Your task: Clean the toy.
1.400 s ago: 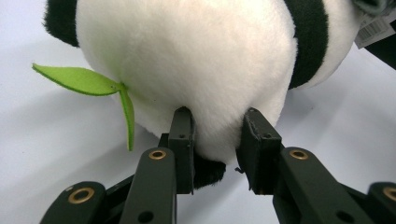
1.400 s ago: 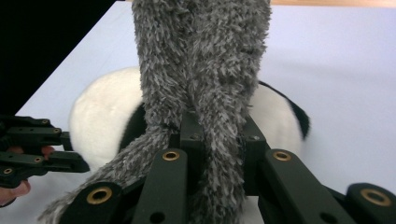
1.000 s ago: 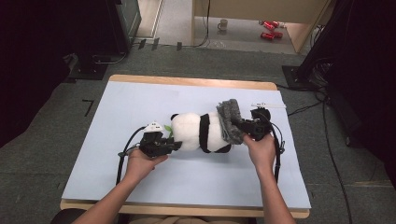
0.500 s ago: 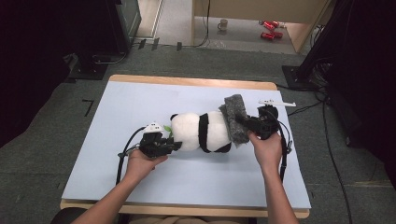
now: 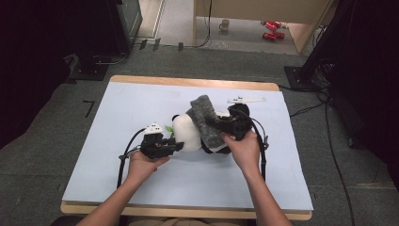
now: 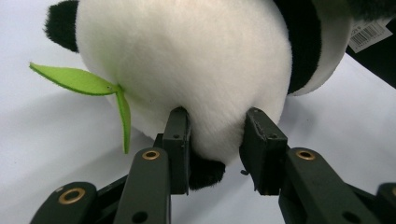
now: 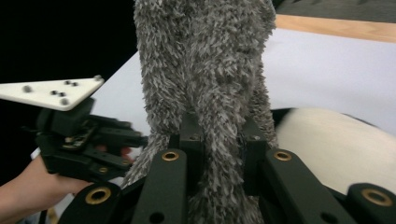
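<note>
Near the middle of the pale blue worktop, my left gripper pinches the white head of the black-and-white plush panda toy, its jaws just easing wider. Beyond, my right gripper clamps the shaggy grey cloth draped over the panda.

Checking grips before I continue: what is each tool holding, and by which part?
Left tool pinches the panda plush at its white rounded end; right tool clamps the grey fuzzy cloth by a bunched fold.
</note>
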A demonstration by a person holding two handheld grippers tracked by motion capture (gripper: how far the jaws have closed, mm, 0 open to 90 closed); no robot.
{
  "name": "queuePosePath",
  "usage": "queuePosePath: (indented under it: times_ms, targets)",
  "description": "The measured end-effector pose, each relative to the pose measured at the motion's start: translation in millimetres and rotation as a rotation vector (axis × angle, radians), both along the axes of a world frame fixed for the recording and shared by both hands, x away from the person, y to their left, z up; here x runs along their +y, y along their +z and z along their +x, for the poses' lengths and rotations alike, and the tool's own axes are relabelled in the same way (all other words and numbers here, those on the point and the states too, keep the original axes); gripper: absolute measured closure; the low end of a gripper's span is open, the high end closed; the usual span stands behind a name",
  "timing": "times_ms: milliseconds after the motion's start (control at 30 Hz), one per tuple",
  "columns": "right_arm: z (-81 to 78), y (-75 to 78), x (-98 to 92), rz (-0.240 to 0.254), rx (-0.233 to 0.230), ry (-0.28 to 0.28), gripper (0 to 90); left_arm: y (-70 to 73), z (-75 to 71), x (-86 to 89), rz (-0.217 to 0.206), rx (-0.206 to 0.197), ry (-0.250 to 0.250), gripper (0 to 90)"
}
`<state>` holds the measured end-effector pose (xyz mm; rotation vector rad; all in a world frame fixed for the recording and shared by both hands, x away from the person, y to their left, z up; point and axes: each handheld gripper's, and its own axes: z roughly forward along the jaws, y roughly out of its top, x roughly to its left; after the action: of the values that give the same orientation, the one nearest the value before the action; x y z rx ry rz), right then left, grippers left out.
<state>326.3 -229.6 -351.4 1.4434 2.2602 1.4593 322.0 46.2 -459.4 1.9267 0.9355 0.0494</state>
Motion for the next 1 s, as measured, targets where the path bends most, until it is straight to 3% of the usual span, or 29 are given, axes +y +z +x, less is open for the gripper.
queuePosePath:
  times_ms: [267, 433, 500, 600, 733, 1000]
  targets:
    - [3.7, -15.2, 40.7, -0.029, 0.030, 0.097, 77.3, 0.3, -3.4, -0.5, 0.008, -0.010, 0.009, 64.4]
    - [9.0, -33.1, 53.9, -0.033, 0.056, 0.110, 77.0, -0.2, -4.9, -0.7, 0.007, -0.019, 0.015, 64.3]
    - [11.7, -41.9, 55.6, -0.051, 0.080, 0.102, 76.7, -0.6, -4.7, -0.6, 0.007, -0.015, 0.014, 64.1]
    - [14.5, -51.4, 52.9, -0.039, 0.084, 0.097, 76.6, -2.0, -3.8, -0.5, 0.019, -0.022, 0.015, 63.7]
    - [14.2, -49.4, 52.2, -0.081, 0.062, 0.091, 76.2, -2.2, -5.6, -3.8, 0.059, -0.050, 0.021, 63.8]
    - [15.1, -47.8, 38.6, -0.137, 0.046, 0.045, 76.2, -2.4, -0.4, -3.4, 0.065, -0.019, 0.013, 64.3]
